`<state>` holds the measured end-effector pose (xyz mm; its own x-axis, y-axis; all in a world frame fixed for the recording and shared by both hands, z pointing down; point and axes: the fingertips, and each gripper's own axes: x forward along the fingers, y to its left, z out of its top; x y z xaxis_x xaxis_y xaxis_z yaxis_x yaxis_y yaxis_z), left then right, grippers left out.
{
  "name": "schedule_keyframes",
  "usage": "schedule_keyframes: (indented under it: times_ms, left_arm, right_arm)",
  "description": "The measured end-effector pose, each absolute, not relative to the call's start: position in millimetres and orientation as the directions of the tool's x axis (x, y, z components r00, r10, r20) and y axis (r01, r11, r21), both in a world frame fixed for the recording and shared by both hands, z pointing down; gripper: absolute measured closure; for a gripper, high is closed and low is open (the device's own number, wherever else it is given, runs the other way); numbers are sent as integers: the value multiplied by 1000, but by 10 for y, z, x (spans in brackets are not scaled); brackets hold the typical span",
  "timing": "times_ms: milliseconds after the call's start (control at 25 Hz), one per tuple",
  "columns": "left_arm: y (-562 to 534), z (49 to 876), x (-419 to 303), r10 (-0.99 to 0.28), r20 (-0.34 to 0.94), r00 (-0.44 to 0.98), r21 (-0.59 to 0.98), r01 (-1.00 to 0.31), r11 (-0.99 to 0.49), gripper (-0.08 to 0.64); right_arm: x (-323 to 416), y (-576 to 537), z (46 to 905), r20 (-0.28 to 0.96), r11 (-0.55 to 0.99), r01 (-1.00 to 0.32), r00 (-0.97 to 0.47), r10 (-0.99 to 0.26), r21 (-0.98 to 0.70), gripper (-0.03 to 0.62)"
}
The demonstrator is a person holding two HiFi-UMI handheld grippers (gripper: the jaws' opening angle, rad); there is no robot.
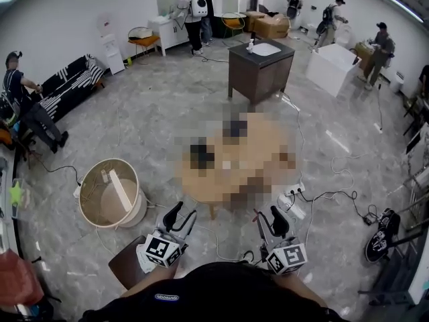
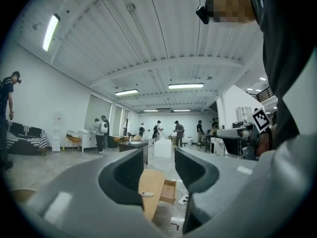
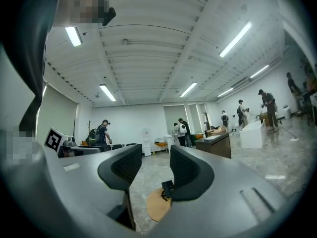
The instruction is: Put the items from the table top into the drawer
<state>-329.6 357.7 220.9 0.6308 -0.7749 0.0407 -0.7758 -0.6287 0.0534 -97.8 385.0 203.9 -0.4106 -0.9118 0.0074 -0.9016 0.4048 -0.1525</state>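
A small white flat thing [image 2: 147, 194] and a small black thing [image 3: 167, 189] lie on the round, light wooden table [image 2: 151, 181]. The table's wooden drawer [image 2: 168, 191] stands open at its side. Both claws are near the table and not touching it. The left gripper [image 1: 182, 217] is released and empty. The right gripper [image 1: 268, 219] is released and empty too.

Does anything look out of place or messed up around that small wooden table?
Nothing looks spilled or broken. The table has its drawer pulled open, which suits the job. Loose cables trail beside it.
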Motion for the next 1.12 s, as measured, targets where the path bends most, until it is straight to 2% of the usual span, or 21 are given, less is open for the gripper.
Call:
schedule_keyframes:
  times_ms: [720,880,1120]
  left_arm:
    - [2496,2326,-1391,-693,94,715,13,-697,-717,380]
    - [2364,2299,-1194,-691,74,719,33,-694,-719,388]
    - [2047,2456,-1270,-708,88,701,34,-712,-701,393]
  right_arm:
    - [920,3111,2036,-61,304,-934,-298,-953,-189,383]
    - [1207,3109,2077,-58,270,-945,-264,-963,-186,383]
    - [1343,2951,2205,-39,236,-948,-233,-972,-215,380]
